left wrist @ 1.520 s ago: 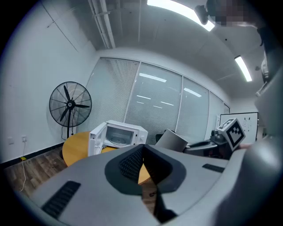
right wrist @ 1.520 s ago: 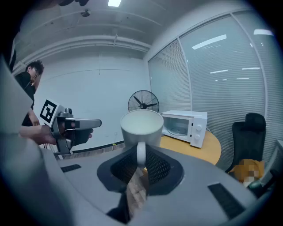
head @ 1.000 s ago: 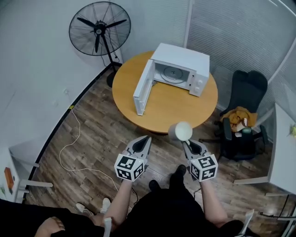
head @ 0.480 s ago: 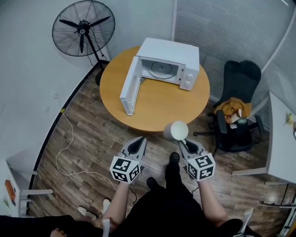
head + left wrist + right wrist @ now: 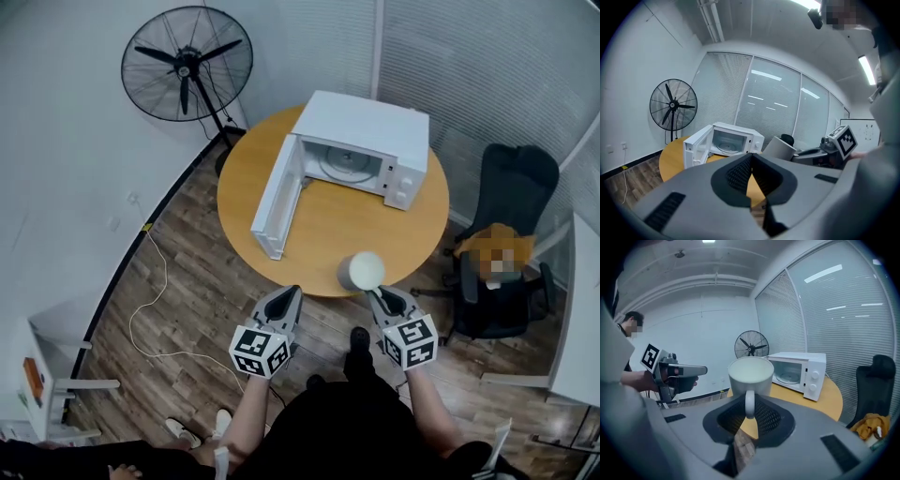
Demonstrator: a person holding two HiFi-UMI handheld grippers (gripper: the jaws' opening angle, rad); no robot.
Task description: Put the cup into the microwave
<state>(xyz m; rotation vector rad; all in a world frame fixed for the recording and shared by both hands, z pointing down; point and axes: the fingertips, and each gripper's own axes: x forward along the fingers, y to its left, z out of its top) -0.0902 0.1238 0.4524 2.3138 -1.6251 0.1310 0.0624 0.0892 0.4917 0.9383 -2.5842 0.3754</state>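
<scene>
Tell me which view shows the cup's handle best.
Right gripper view: the cup faces the camera, handle pinched between the jaws. Head view shows only its rim and wall; left gripper view only its side.

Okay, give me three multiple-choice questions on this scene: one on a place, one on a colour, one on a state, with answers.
1. Where does the microwave stand?
A. on the round table
B. on the floor
C. on a shelf

2. What colour is the cup?
A. red
B. white
C. black

3. The microwave's door is:
A. shut
B. taken off
C. open

Answers:
1 A, it sits on the wooden tabletop.
2 B, the cup gripped by its handle in the right gripper shows white.
3 C, the door stands swung out to the side.
</scene>
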